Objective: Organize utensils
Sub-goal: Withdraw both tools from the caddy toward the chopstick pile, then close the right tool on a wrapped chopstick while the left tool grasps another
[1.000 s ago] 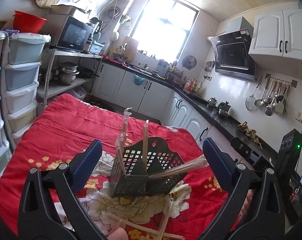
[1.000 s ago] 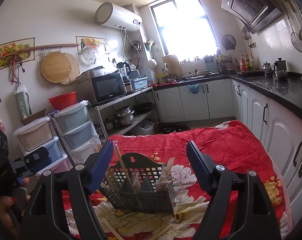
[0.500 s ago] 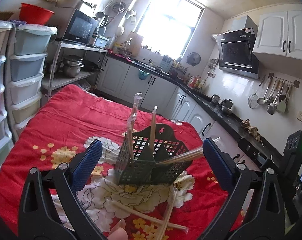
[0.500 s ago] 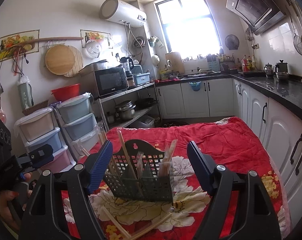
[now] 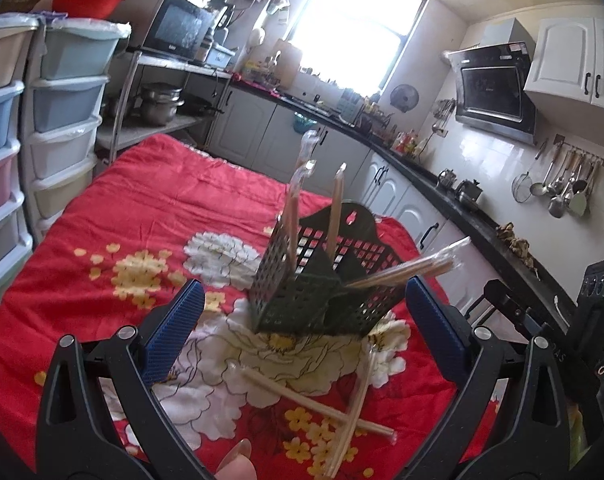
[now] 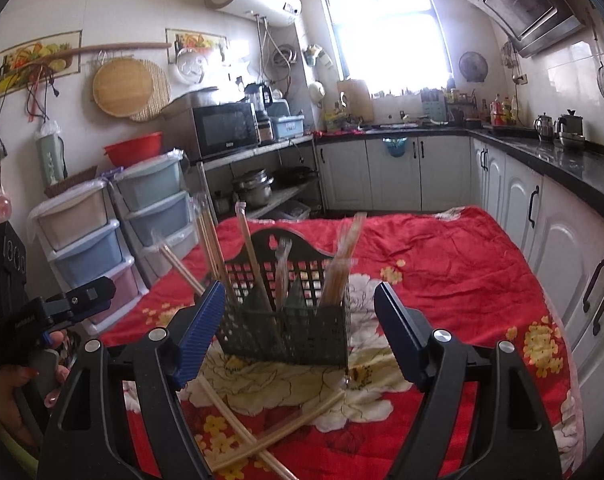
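Note:
A dark perforated utensil basket [image 5: 326, 280] [image 6: 290, 312] stands on the red flowered cloth [image 5: 142, 216] [image 6: 454, 264]. Several plastic-wrapped chopstick pairs [image 5: 336, 208] [image 6: 338, 264] stand or lean in its compartments. Two wrapped pairs lie crossed on the cloth [image 5: 342, 412] [image 6: 262, 428] in front of the basket. My left gripper [image 5: 302, 328] is open and empty, just in front of the basket. My right gripper [image 6: 298, 332] is open and empty, its jaws flanking the basket's front. The left gripper's body also shows at the left edge of the right wrist view [image 6: 50, 312].
Stacked plastic drawers [image 5: 34, 128] [image 6: 114, 224] stand left of the table. White cabinets with a black counter [image 5: 462, 216] [image 6: 562, 184] run along the right. A rack with a microwave and pots [image 6: 238, 148] stands behind.
Both grippers have drawn back and risen a little from the basket, so the crossed chopsticks on the cloth show more fully. Both stay open and empty.

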A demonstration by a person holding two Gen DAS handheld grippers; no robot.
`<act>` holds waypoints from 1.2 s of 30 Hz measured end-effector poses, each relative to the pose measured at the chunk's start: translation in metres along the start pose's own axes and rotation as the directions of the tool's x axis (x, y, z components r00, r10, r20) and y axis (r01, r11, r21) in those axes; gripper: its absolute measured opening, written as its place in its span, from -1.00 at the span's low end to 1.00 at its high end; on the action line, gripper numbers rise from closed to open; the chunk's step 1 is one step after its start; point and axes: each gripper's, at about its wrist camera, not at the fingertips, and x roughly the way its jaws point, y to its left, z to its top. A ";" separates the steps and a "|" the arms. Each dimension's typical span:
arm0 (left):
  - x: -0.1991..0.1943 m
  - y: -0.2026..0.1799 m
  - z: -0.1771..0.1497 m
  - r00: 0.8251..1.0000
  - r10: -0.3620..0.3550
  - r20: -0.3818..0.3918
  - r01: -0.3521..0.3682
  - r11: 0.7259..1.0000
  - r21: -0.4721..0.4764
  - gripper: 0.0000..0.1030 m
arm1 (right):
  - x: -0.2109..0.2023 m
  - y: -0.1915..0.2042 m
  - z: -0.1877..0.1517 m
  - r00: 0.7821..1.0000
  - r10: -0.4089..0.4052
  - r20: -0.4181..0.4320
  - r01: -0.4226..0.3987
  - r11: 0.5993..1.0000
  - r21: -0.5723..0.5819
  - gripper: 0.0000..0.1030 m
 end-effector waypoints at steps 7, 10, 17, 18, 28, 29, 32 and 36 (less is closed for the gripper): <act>0.011 0.005 -0.017 0.998 0.009 -0.058 -0.009 1.000 -0.003 0.79 | 0.013 0.001 -0.016 0.998 -0.003 -0.069 0.003 1.000 -0.004 0.44; 0.017 0.006 -0.025 0.996 0.015 -0.083 -0.015 1.000 0.002 0.79 | 0.018 0.001 -0.022 0.996 -0.003 -0.092 0.003 1.000 -0.004 0.44; 0.028 0.010 -0.040 0.990 0.023 -0.137 -0.024 1.000 -0.004 0.79 | 0.031 -0.002 -0.034 0.988 -0.012 -0.157 0.011 1.000 -0.002 0.44; 0.031 0.011 -0.042 0.989 0.023 -0.146 -0.025 1.000 -0.007 0.79 | 0.034 -0.004 -0.036 0.986 -0.013 -0.169 0.013 1.000 0.000 0.44; 0.049 0.018 -0.062 0.971 -0.001 -0.241 -0.009 0.999 -0.041 0.79 | 0.055 -0.016 -0.056 0.959 -0.014 -0.283 0.026 0.999 0.037 0.44; 0.051 0.018 -0.064 0.967 -0.001 -0.254 -0.010 0.999 -0.041 0.79 | 0.058 -0.018 -0.058 0.955 -0.014 -0.297 0.027 0.999 0.041 0.43; 0.056 0.019 -0.070 0.959 -0.027 -0.282 0.011 0.998 -0.058 0.72 | 0.064 -0.023 -0.064 0.945 -0.007 -0.327 0.028 0.998 0.058 0.30; 0.063 0.022 -0.077 0.944 -0.059 -0.326 0.031 0.996 -0.089 0.46 | 0.074 -0.027 -0.071 0.930 0.007 -0.366 0.025 0.996 0.081 0.12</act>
